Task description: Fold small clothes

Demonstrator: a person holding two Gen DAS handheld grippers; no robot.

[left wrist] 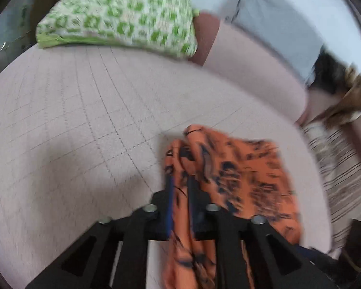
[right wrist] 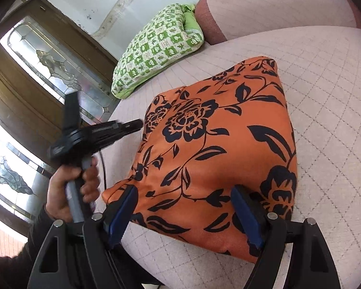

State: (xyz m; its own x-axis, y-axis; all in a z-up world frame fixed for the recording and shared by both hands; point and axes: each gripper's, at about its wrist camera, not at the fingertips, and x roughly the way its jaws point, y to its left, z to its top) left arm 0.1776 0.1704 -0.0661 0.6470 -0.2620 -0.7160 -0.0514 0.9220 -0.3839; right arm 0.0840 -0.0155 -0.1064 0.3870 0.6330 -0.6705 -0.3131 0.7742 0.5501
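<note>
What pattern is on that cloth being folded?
Orange cloth with a black floral and leaf print, clearest in the right wrist view.

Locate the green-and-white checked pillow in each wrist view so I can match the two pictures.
Left wrist view: the green-and-white checked pillow lies at top left, at the far edge of the quilted pink cushion.
Right wrist view: the pillow is at top centre, beyond the orange floral cloth.
Shared landmark: the orange floral cloth, which the left gripper pinches.
</note>
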